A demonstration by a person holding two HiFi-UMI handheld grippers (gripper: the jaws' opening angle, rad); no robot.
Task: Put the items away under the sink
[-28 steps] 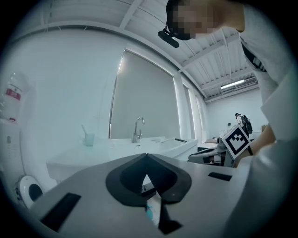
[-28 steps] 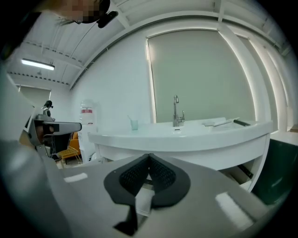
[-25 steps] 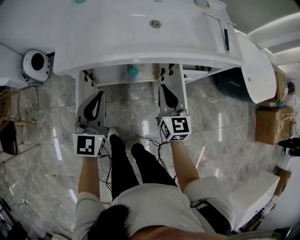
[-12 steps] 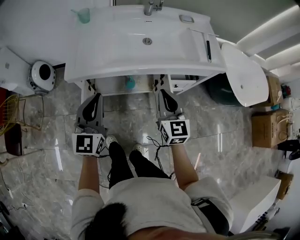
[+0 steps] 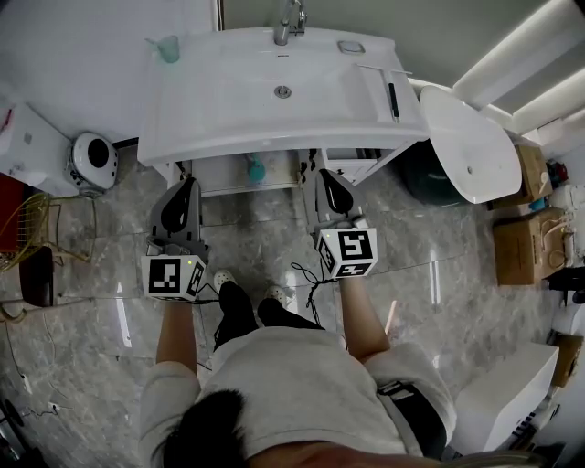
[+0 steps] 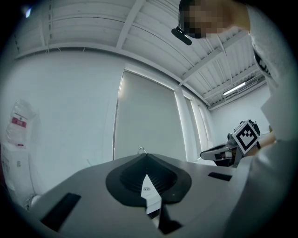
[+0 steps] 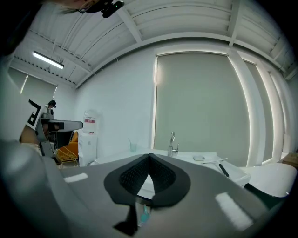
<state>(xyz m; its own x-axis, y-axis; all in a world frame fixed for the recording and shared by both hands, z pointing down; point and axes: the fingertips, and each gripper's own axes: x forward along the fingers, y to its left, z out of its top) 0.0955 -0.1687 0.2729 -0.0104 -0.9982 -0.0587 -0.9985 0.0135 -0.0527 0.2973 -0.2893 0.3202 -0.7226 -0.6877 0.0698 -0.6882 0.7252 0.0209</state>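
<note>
- The bottle (image 5: 257, 168) is half hidden beneath the sink (image 5: 228, 101), ahead of and between the tongs.
- Only a teal sliver is seen, seemingly upright.
- The left tongs (image 5: 188, 186) and right tongs (image 5: 326, 176) are clenched, with nothing gripped.

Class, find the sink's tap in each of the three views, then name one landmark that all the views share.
Head view: tap at top centre, behind the basin.
Left gripper view: only its tip peeks over the jaws, at mid-frame.
Right gripper view: just right of centre, above the jaws.
Shared landmark: the grey wall panel directly behind the tap.
</note>
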